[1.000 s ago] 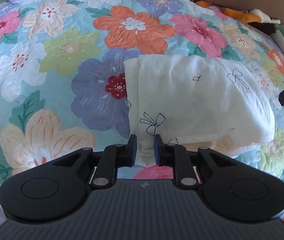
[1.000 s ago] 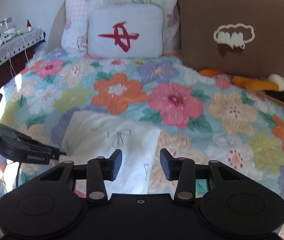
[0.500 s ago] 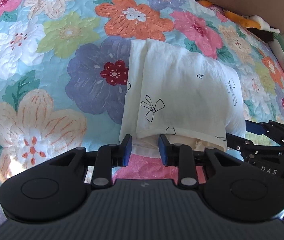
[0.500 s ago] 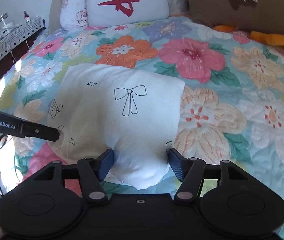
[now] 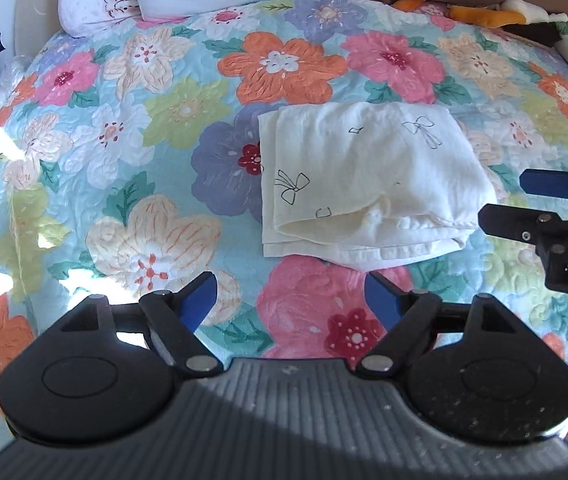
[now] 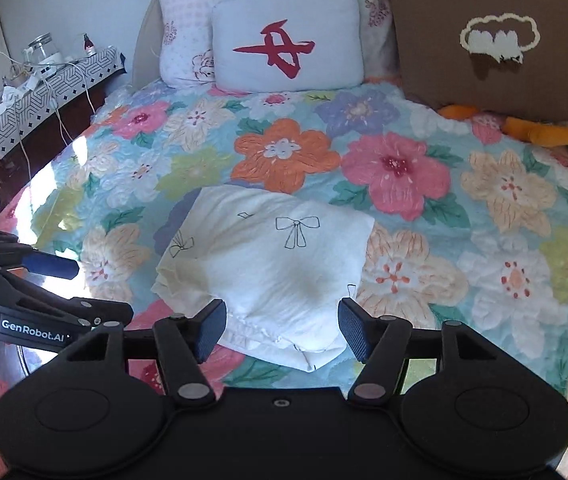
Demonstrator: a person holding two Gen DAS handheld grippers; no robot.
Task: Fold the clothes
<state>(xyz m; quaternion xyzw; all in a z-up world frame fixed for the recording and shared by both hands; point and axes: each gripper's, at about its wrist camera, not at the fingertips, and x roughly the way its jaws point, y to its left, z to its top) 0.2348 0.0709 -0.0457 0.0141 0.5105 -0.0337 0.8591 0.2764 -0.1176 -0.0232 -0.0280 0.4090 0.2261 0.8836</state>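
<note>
1. A folded white garment (image 5: 360, 184), printed with small black bow outlines, lies flat on the floral quilt (image 5: 132, 128) that covers the bed, around the middle of it.
2. Its layered open edges face the near side of the bed, where a cream inner layer shows between the folds; its far edge lies across a purple flower and just short of an orange one.
3. The left gripper (image 5: 290, 296) hangs above the quilt just short of the garment's near edge. Its jaws are opening and already stand wide, with only a pink flower of the quilt showing between the blue pads and no cloth touched.
4. The right gripper (image 6: 282, 326) sits low over the garment's near right corner. Its jaws are spread, and the corner of the cloth lies in the gap between them; the pads do not press on it.
5. In the left wrist view the right gripper's fingers reach in from the right edge, just beside the garment's right side.
6. At the head of the bed stand a pale cushion with a red character (image 6: 288, 38), a pink-patterned pillow (image 6: 188, 12) behind it, and a brown cushion (image 6: 496, 40) with a cloud motif.
7. An orange plush toy (image 6: 544, 132) lies below the brown cushion.
8. A cluttered side bench (image 6: 44, 80) with a patterned cloth stands to the left of the bed.
</note>
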